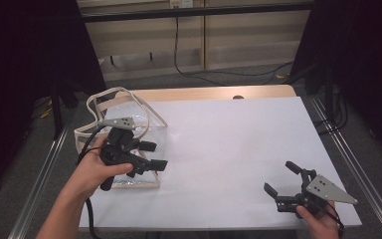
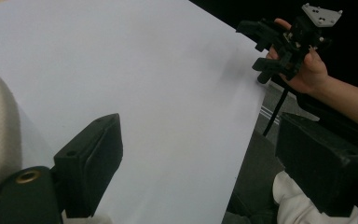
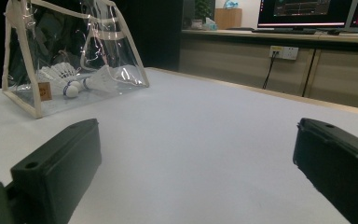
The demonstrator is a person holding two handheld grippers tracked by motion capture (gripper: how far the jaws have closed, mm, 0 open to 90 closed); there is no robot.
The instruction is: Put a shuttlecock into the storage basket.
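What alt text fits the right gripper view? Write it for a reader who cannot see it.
A clear plastic tote bag with cream trim stands on a white table, holding two white shuttlecocks lying on its floor. The right gripper has its two black jaws wide apart in the foreground with nothing between them. Monitors glow on a counter behind.

My left gripper (image 1: 151, 155) covers the clear bag's (image 1: 129, 107) front; its shuttlecocks (image 3: 81, 79) sit hidden beneath.
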